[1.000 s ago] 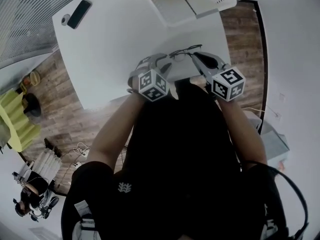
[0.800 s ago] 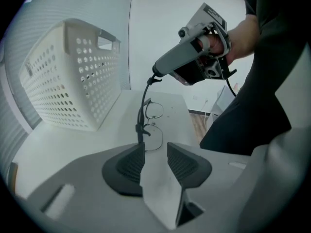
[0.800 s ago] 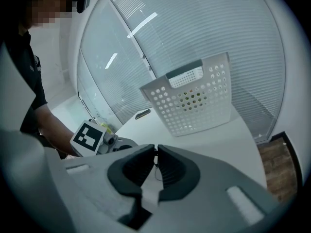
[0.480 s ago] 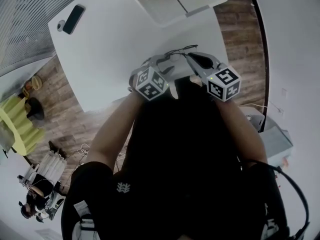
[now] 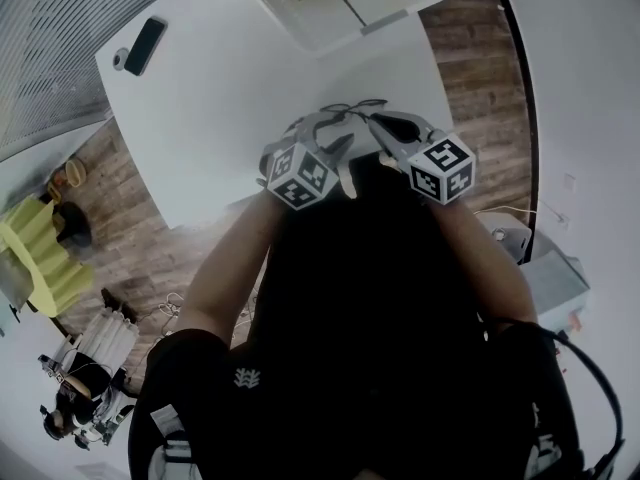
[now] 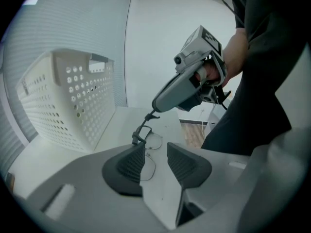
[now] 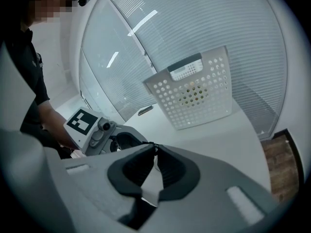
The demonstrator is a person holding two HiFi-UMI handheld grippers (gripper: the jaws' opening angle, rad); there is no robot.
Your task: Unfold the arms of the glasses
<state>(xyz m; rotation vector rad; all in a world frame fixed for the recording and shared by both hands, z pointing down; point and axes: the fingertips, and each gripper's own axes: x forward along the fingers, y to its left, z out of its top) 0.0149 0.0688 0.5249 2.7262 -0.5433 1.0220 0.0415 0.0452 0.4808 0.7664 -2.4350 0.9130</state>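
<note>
The right gripper (image 7: 154, 149) is pinching the tip of one dark arm of the thin, wire-rimmed glasses (image 6: 146, 139), its jaws drawn almost together. It is holding that end up so the frame is trailing below, close to the white desk (image 6: 121, 118). The left gripper (image 6: 155, 154) is hovering with its jaws apart, gripping nothing. The near lens is lying just ahead of them, at the tip of one pad; contact is unclear. This gap probably leaves room to steady the frame while the arm is being swung out. A white perforated plastic basket (image 7: 194, 93) is standing well beyond both jaws.
</note>
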